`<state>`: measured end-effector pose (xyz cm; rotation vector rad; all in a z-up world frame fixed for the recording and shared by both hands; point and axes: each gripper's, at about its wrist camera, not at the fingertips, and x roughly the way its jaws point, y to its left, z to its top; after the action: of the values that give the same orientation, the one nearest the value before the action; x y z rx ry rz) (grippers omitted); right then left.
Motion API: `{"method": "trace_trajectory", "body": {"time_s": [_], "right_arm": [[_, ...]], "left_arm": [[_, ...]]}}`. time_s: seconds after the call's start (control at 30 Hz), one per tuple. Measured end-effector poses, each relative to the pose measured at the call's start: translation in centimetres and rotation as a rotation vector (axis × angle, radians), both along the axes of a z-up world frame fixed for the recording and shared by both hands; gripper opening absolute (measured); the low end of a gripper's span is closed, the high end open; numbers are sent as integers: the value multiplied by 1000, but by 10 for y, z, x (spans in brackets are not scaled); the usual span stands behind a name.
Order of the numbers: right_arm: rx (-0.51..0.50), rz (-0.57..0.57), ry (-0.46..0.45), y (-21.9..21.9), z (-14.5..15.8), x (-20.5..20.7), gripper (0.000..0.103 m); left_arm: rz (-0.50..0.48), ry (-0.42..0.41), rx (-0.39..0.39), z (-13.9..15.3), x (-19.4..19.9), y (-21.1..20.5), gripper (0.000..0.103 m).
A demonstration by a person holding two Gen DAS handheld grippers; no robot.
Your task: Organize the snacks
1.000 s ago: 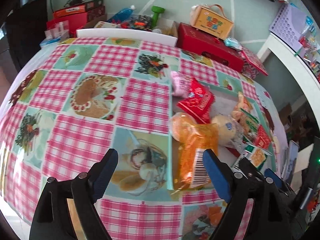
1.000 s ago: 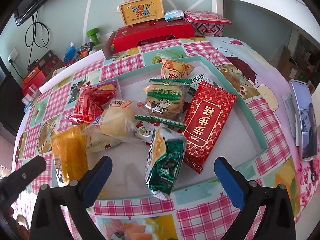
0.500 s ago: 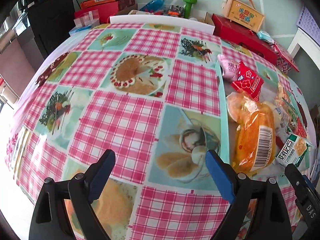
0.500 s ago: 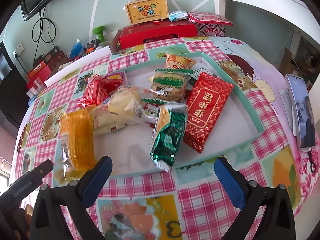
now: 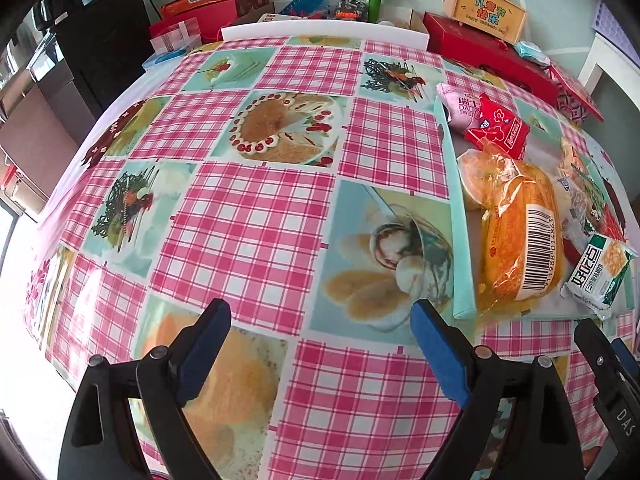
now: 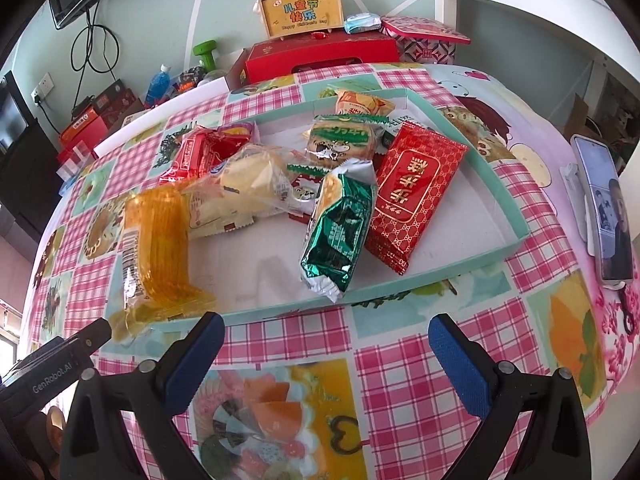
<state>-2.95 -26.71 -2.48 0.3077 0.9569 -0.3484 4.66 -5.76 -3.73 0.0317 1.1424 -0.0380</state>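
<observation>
Crinkly plastic wrappers mark these as light, soft, slippery goods: the orange pack (image 6: pixel 158 248), the green foil pack (image 6: pixel 340 228) and the red packet (image 6: pixel 412 192) lie heaped in the shallow mint tray (image 6: pixel 508 196). Pinching a sealed end seam likely grips best without crushing. The left gripper (image 5: pixel 320 344) and right gripper (image 6: pixel 326 344) hover wide open, empty, just short of the tray.

Phone (image 6: pixel 610 212) on checked tablecloth (image 5: pixel 256 216); green dumbbell (image 6: pixel 207 53) behind.

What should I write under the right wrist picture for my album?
Open right gripper hovers over the checked tablecloth, facing a teal tray piled with snacks, green packet nearest.
</observation>
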Motion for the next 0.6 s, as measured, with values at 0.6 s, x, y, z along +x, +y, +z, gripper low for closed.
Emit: {"method": "trace_trajectory", "body": {"time_s": [0.6], "right_arm": [[14,-4,9,-2,-3,0,103]], "left_arm": [[20,14,9,-1,2,1,91]]}}
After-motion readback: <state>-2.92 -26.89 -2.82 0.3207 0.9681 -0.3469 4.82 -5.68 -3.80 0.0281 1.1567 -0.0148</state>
